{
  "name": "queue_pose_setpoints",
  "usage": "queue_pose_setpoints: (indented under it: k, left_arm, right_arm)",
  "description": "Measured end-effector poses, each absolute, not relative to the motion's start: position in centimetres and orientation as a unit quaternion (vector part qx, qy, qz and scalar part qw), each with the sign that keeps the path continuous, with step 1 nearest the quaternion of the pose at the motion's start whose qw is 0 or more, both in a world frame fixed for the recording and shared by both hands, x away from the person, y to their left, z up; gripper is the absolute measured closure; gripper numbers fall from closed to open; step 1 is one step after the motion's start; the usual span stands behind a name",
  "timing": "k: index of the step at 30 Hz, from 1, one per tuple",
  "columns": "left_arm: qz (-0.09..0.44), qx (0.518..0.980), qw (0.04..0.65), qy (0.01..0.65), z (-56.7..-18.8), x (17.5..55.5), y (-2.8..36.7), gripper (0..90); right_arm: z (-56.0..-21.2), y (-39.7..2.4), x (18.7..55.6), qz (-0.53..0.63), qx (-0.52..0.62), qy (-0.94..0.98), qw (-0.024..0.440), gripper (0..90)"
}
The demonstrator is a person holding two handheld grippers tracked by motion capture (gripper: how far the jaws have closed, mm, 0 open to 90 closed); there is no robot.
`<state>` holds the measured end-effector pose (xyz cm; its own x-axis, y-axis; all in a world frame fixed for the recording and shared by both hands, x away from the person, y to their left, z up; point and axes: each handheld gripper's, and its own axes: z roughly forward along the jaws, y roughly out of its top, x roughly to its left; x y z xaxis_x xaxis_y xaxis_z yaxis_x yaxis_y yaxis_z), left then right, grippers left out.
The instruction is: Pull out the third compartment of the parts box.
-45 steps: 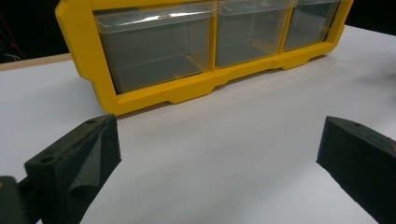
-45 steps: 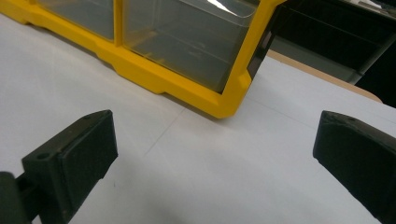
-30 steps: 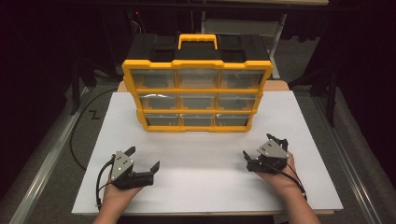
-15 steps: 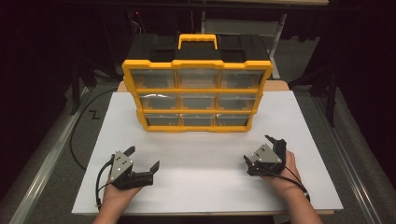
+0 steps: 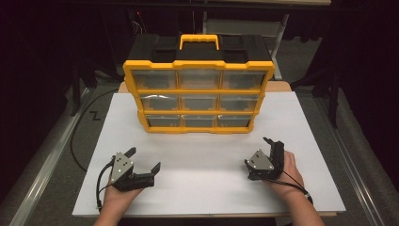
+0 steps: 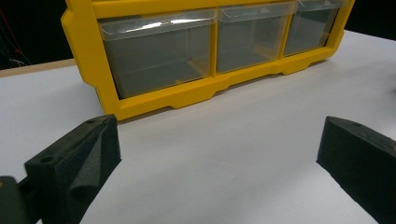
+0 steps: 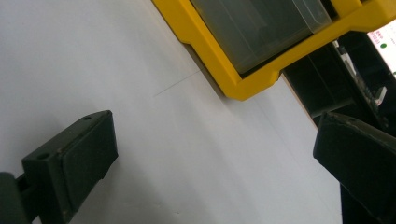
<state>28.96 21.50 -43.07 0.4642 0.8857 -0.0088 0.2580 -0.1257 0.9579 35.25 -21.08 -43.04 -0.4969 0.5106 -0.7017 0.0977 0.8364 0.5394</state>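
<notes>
A white table [image 5: 207,188] takes up the middle and lower part of the high view, with dark floor around it. At the upper centre of that view, on the far part of the table, stands a yellow drawer cabinet [image 5: 198,96] with a black top and a yellow handle [image 5: 199,40]; it holds three rows of three clear drawers [image 5: 199,101], all pushed in. In the left gripper view the cabinet's bottom row runs across the upper part of the frame, and in the right gripper view its lower corner sits tilted at the upper right.

At the lower left of the high view, the left gripper [image 5: 145,161] lies on the table in a hand [image 5: 116,197], jaws spread wide apart with nothing between them. At the lower right, the right gripper [image 5: 270,149] is held in the other hand [image 5: 282,176], rolled onto its side, jaws also wide apart and empty. Both sit well apart from the cabinet, on the near side of the table.
</notes>
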Motion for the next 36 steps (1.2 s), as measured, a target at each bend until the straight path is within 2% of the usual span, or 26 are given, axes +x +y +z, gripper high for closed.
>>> queue_pose_setpoints:
  k: [19, 36]
  left_arm:
    - [0.307, 0.686, 0.512, 0.417, -43.1, 29.0, 21.5, 0.4]
    - [0.309, 0.686, 0.512, 0.415, -43.1, 28.9, 21.5, 0.5]
  right_arm:
    - [-42.7, -19.2, 33.7, 0.143, 0.076, 0.832, 0.530, 1.1]
    - [-42.9, -18.1, 33.1, 0.091, 0.014, 0.824, 0.559, 1.1]
